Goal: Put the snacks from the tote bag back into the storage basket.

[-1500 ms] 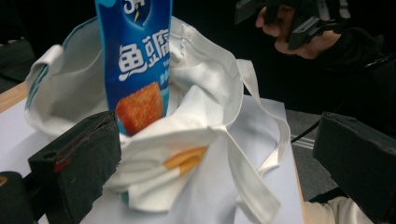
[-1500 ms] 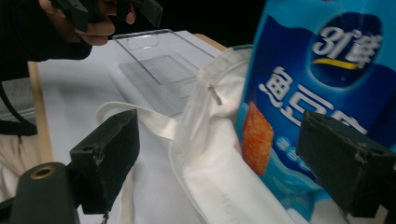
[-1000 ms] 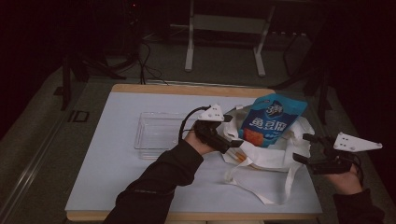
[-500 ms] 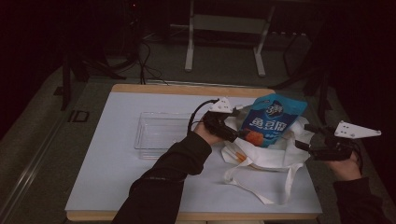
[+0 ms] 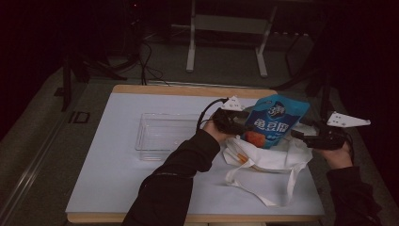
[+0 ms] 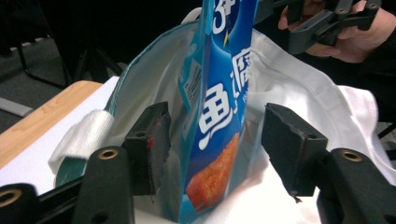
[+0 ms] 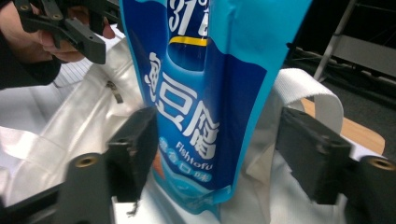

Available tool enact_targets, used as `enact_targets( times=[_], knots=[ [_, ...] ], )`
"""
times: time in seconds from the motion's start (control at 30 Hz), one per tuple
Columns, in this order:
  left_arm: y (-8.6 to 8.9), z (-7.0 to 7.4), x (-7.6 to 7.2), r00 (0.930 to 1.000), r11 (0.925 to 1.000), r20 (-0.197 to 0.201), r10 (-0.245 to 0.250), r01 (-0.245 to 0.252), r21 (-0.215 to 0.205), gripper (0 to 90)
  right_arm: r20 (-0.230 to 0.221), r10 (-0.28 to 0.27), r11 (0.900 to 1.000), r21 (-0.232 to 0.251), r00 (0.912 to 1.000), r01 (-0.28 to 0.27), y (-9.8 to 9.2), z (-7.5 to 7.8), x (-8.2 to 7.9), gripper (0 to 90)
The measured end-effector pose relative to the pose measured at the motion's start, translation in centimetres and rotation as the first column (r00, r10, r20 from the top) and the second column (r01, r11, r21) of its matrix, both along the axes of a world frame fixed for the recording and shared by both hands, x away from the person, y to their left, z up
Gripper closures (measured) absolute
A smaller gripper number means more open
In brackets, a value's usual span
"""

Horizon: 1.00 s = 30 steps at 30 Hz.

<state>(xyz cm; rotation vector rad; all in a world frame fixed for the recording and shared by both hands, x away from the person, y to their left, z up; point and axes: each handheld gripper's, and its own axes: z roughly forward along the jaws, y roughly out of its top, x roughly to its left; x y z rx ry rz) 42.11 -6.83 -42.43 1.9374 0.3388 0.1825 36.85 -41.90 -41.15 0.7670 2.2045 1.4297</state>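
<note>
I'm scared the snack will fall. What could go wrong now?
1. The blue fish tofu snack pouch stands upright in the white tote bag, and the jaws of both the left hand-held gripper and the right hand-held gripper stand open around it, so it might tip over.
2. The soft bag could sag and let the pouch slide out onto the table.
</note>
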Motion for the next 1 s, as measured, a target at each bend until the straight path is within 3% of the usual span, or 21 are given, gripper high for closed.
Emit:
enact_targets(
  times=[0.07,0.13,0.23,0.53,0.73,0.83,1.0],
  knots=[
    [-0.4,-0.1,0.1,1.0,1.0,0.005,0.0,0.0,0.004,47.2,0.015,-0.014,0.999,-0.038,0.9998,0.015,0.4,-0.1,0.3,36.4],
    [-0.8,-0.3,0.0,0.9999,1.0,0.012,-0.005,0.005,0.007,48.7,0.014,-0.011,0.999,-0.042,0.9998,0.011,0.5,-0.2,0.5,39.4],
    [-1.3,-0.5,0.2,1.0,0.9998,0.01,0.003,-0.003,0.02,54.1,-0.004,0.011,0.999,-0.033,0.9999,-0.012,0.9,-0.4,1.1,45.6],
    [-1.5,-0.6,1.0,0.9998,0.9999,-0.017,0.01,-0.01,0.005,65.7,-0.043,0.05,0.999,-0.007,0.9978,-0.05,2.1,-0.9,2.1,50.1],
    [-1.9,-0.7,1.2,0.9991,1.0,-0.042,0.004,-0.003,0.009,69.7,-0.056,0.062,0.998,0.012,0.9965,-0.062,2.3,-1.1,2.4,59.0],
    [-1.9,-0.8,1.2,0.9989,1.0,-0.046,0.002,-0.002,0.006,76.4,-0.064,0.058,0.998,0.024,0.9963,-0.056,2.0,-1.1,2.5,71.2],
    [-2.0,-0.7,1.1,0.9994,0.9999,-0.033,0.008,-0.007,0.015,79.1,-0.076,0.067,0.998,0.025,0.9948,-0.065,2.1,-1.2,2.6,76.2]
  ],
)
